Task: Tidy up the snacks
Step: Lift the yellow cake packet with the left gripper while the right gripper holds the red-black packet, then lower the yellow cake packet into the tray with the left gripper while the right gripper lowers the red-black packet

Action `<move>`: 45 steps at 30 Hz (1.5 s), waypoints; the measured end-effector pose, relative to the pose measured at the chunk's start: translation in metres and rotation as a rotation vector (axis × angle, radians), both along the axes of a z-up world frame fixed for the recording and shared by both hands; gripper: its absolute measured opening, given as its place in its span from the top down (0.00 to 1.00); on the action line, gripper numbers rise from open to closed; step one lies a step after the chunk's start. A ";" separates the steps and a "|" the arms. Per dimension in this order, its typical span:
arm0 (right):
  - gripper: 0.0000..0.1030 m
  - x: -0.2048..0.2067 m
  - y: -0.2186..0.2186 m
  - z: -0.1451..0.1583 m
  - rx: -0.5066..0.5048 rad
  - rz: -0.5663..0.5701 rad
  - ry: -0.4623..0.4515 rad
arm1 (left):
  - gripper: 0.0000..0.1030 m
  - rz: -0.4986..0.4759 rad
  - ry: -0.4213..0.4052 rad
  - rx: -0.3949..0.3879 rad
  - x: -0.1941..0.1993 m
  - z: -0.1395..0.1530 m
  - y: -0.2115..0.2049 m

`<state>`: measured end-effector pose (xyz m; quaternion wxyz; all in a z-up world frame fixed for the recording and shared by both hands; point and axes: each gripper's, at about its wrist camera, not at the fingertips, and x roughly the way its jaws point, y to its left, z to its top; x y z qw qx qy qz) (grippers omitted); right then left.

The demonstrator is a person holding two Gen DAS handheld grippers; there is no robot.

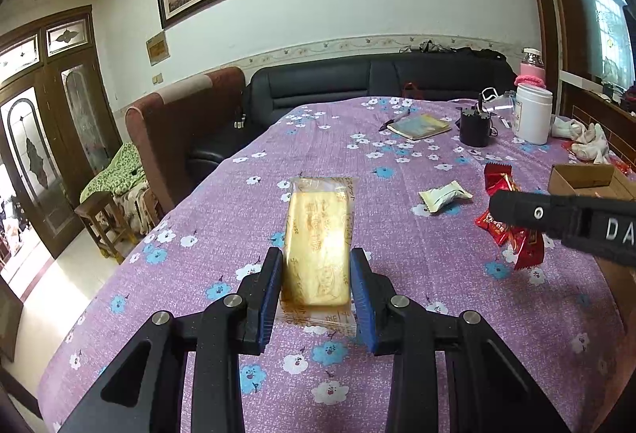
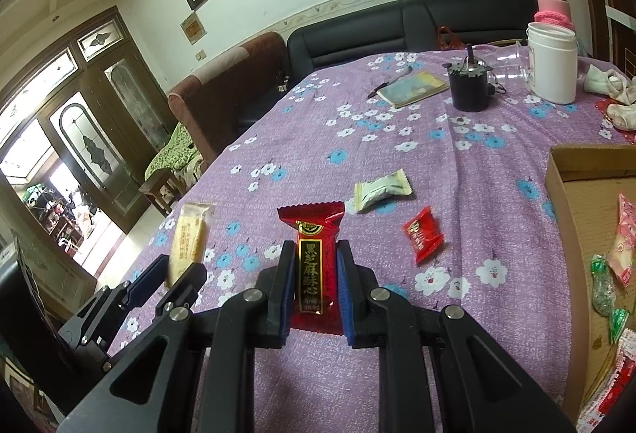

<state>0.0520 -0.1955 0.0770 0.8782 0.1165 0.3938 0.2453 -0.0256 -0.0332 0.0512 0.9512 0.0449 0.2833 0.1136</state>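
My left tool (image 1: 316,276) is gripping the yellow cake bar (image 1: 318,242) by its near end, above the counter's (image 1: 397,353) left edge; its long axis is pointing away from me. My right tool (image 2: 310,274) is squeezing the red candy packet (image 2: 314,266) lengthwise, pointing toward the far edge. The cardboard box (image 2: 556,186) is sitting at the right edge.

A purple desk cloth (image 2: 397,162) with white-and-blue flowers carries a golden-yellow snack bar (image 1: 318,238), a red-and-black sweet (image 2: 314,262) and a pale-green packet (image 2: 381,190).
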 end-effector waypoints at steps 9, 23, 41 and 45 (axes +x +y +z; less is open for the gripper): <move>0.82 -0.009 -0.033 0.028 0.062 -0.076 -0.039 | 0.65 -0.012 -0.012 -0.020 -0.003 0.005 0.000; 0.82 -0.034 -0.157 0.054 -0.006 -0.270 -0.144 | 0.65 -0.103 -0.004 -0.065 -0.015 0.034 -0.033; 0.82 -0.030 -0.233 0.028 0.129 -0.367 -0.044 | 0.65 -0.254 0.056 -0.128 -0.018 0.050 -0.116; 0.82 -0.033 -0.241 0.031 0.144 -0.387 -0.045 | 0.66 -0.295 0.079 -0.150 -0.020 0.052 -0.129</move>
